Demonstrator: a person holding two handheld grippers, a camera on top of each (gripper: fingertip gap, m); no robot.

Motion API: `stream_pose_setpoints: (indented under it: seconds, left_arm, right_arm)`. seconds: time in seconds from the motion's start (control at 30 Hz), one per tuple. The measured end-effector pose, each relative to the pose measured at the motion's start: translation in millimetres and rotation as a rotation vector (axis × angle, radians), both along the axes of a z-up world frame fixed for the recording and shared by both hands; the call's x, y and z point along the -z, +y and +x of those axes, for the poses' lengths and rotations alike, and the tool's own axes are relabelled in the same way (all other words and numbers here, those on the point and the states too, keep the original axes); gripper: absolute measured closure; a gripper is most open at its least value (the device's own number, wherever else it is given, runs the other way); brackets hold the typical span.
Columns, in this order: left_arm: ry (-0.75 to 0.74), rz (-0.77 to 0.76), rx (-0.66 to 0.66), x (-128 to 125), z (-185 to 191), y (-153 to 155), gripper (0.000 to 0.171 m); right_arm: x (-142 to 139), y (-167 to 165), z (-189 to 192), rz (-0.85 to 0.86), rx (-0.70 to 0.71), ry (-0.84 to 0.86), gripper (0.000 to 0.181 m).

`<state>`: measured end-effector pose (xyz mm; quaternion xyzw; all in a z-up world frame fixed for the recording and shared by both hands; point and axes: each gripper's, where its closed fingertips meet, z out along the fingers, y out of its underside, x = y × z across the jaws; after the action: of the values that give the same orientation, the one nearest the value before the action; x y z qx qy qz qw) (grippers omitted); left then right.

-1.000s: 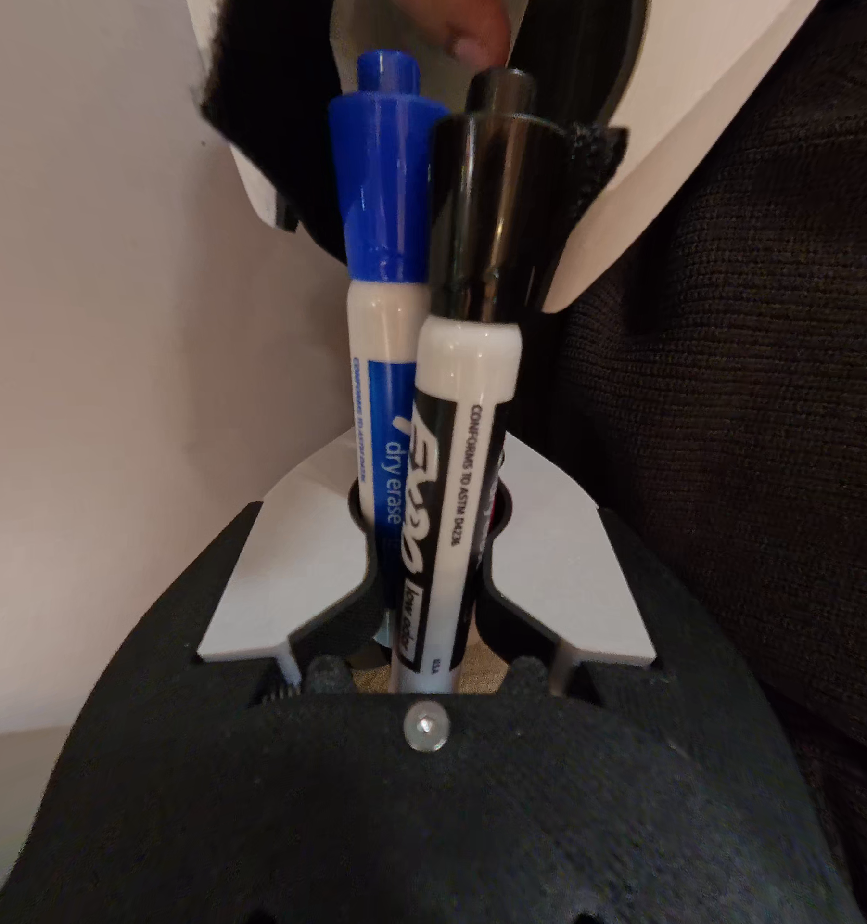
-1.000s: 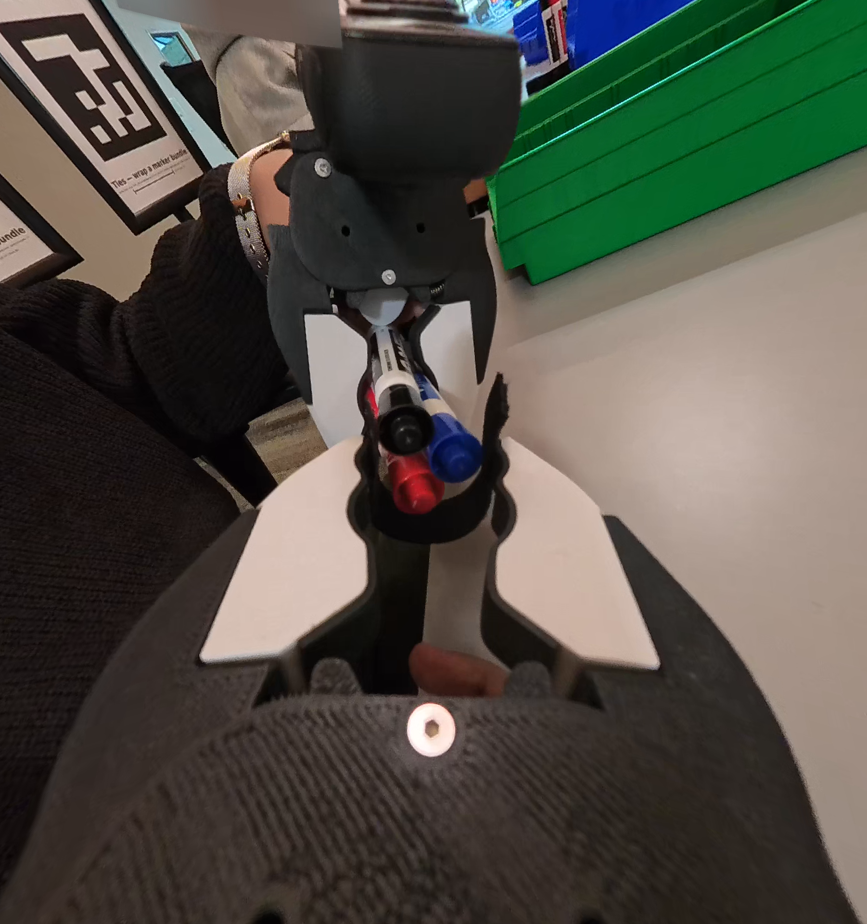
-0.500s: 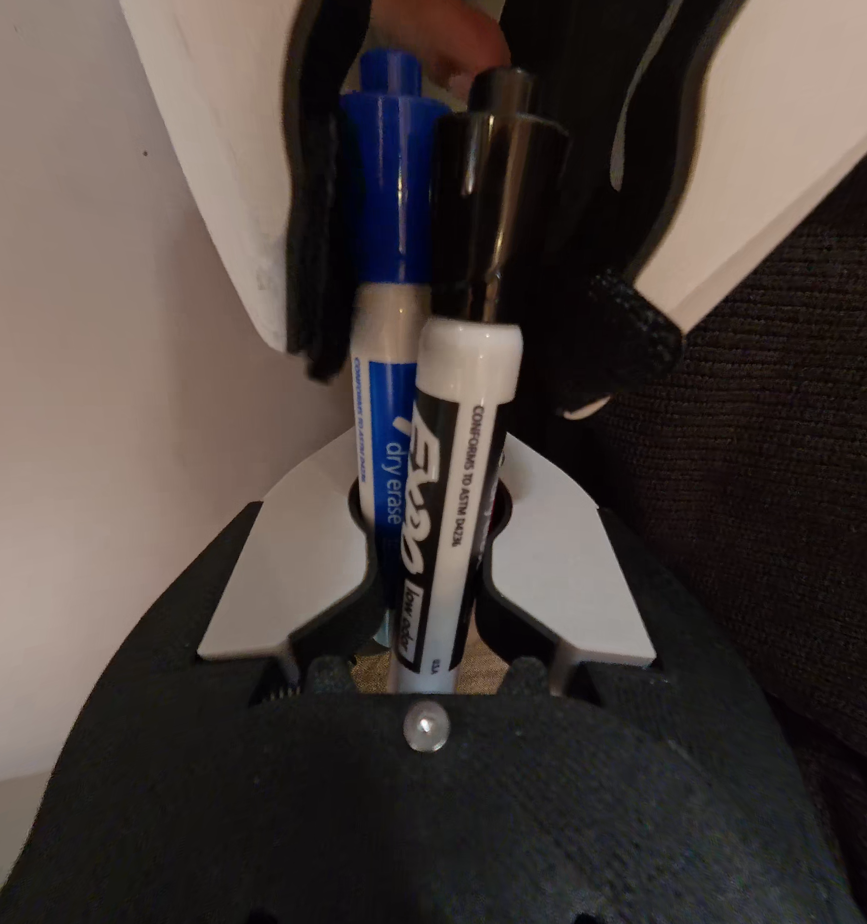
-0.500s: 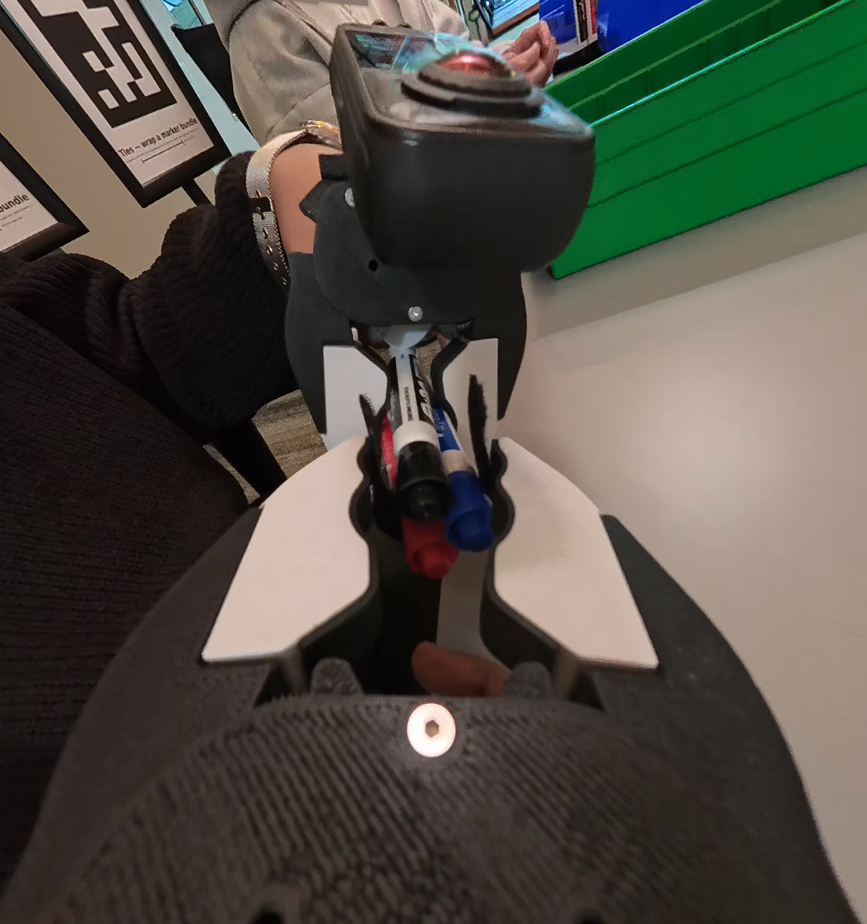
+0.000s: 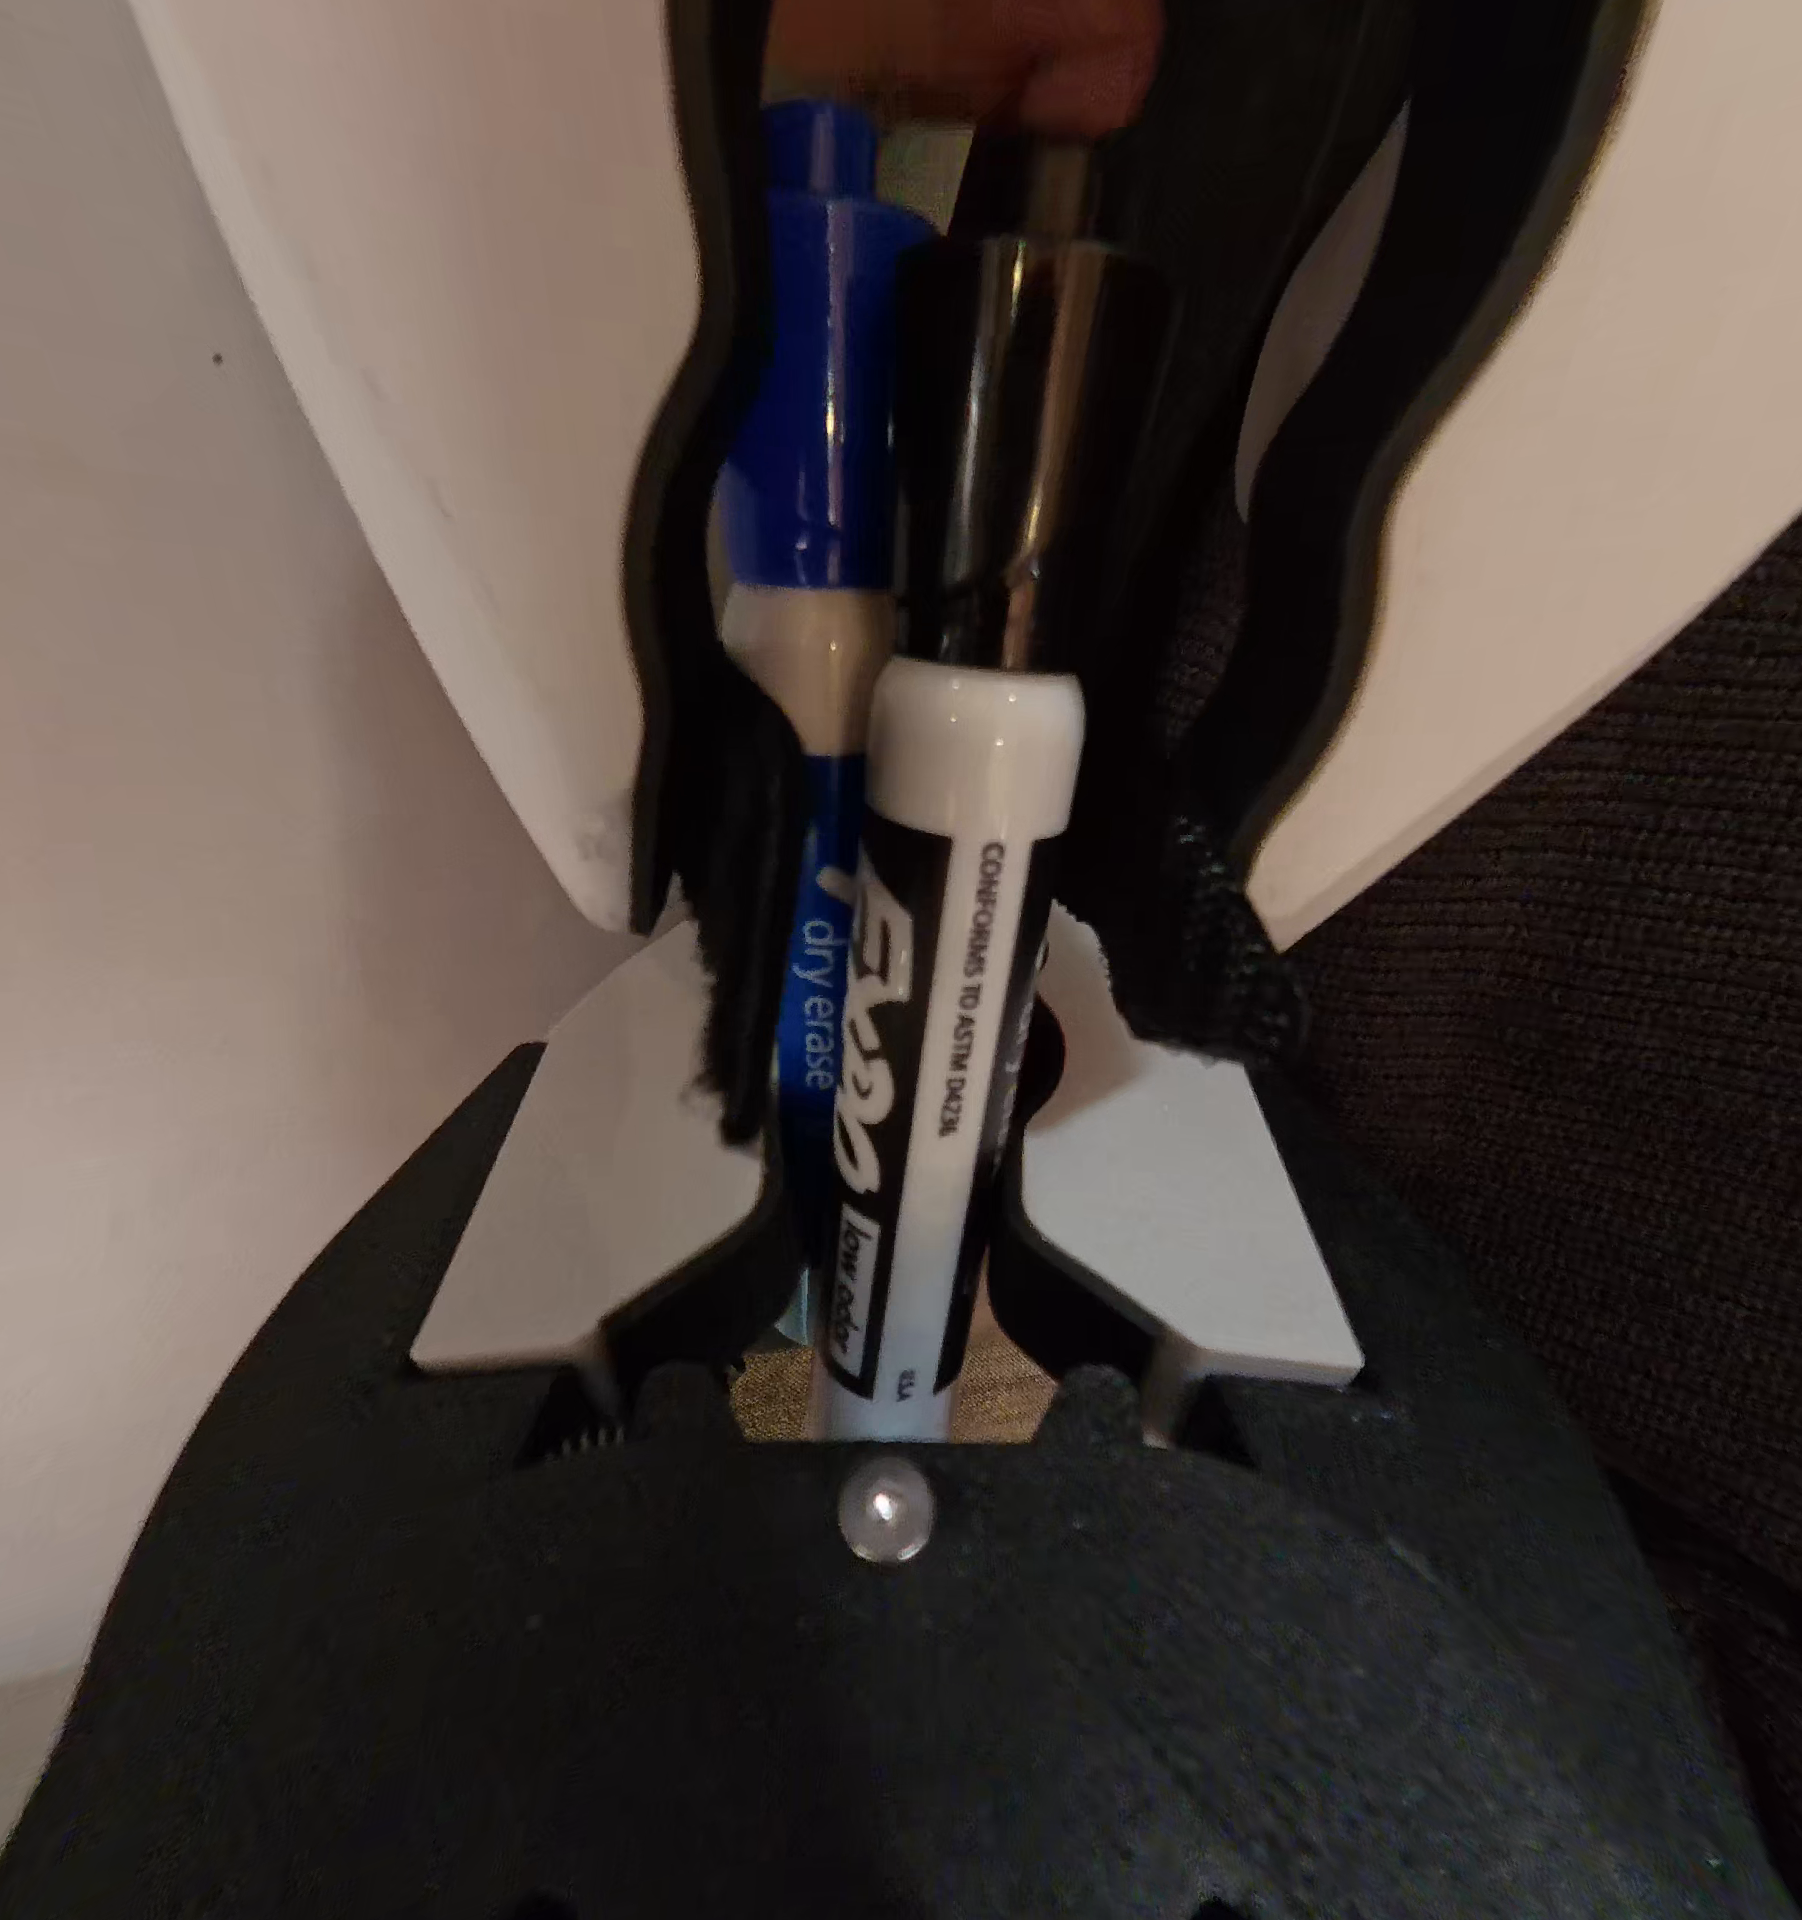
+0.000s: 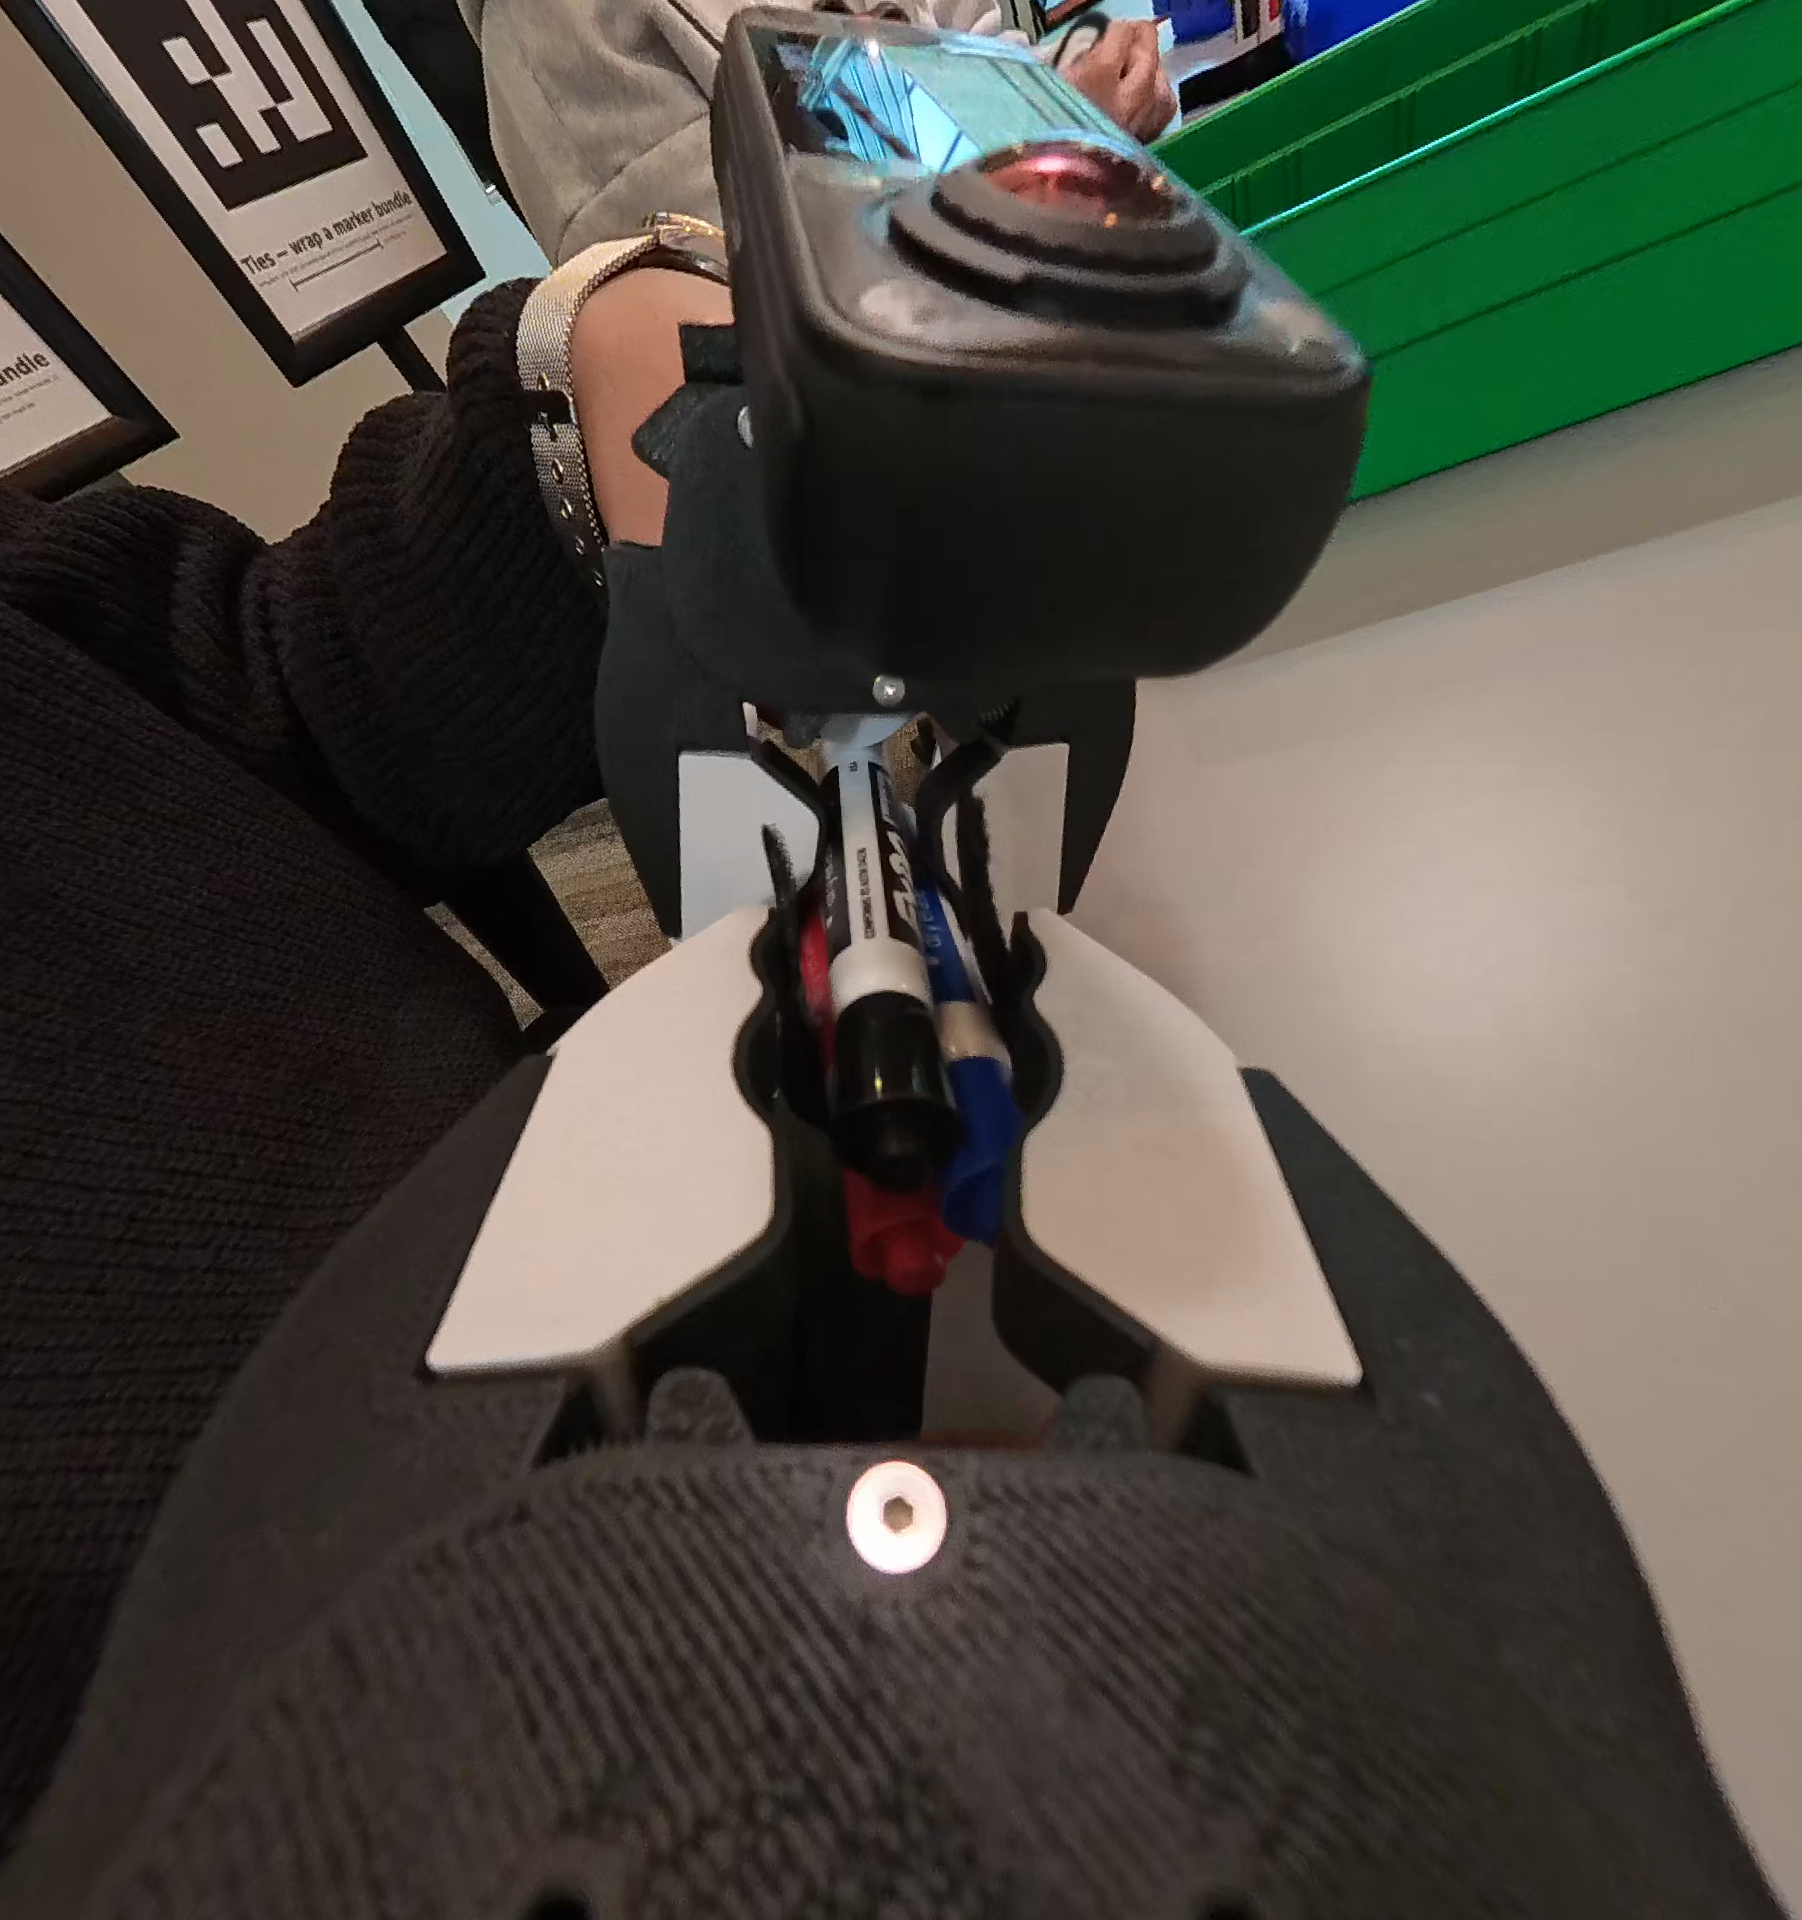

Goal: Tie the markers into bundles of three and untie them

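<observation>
Three dry-erase markers, black marker (image 5: 964, 935), blue marker (image 5: 814, 499), red marker (image 6: 892, 1236), sit clamped by their barrels in our left tool (image 5: 892, 1132), so the caps stick out. Our right tool (image 6: 897, 1049) sits narrow around those caps, carrying a black hook-and-loop strap (image 5: 1214, 966) alongside the bundle, above the tabletop (image 6: 1499, 883).

Red marker (image 6: 892, 1236) mostly hidden behind black marker (image 6: 881, 1049); marker tails run under left tool (image 6: 876, 831); green bins (image 6: 1603, 260) cropped.
</observation>
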<state>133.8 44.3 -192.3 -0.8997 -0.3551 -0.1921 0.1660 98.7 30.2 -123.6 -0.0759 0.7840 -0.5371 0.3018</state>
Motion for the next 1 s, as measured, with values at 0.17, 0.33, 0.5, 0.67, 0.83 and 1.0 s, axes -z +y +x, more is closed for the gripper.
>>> stream_pose_setpoints:
  seconds: [0.17, 0.33, 0.5, 0.67, 0.83, 1.0]
  left_arm:
    - [-0.001, 0.001, 0.006, 0.7, 0.2, 2.0, 0.128]
    - [-0.004, 0.002, 0.007, 1.1, 0.5, 2.7, 0.128]
    - [-0.004, 0.004, 0.013, 1.5, 1.1, 3.3, 0.128]
    - [0.001, 0.005, 0.019, 1.8, -0.6, 4.7, 0.127]
    - [-0.005, -0.001, 0.027, 2.2, -1.8, 5.8, 0.128]
    - [-0.005, -0.002, 0.046, 3.0, -3.2, 9.3, 0.127]
  right_arm:
    - [-0.1, -0.6, 1.7, -0.001, -0.001, -0.002, 0.139]
    - [2.0, -0.4, 3.1, 0.003, -0.008, 0.007, 0.149]
    - [1.2, -0.4, 3.9, 0.003, -0.013, -0.002, 0.154]
    - [0.5, 0.9, 2.7, -0.001, -0.005, 0.005, 0.154]
    - [-2.3, 3.9, -0.3, -0.016, 0.012, 0.009, 0.151]
    - [-1.8, 6.6, -2.1, -0.016, 0.024, 0.028, 0.157]
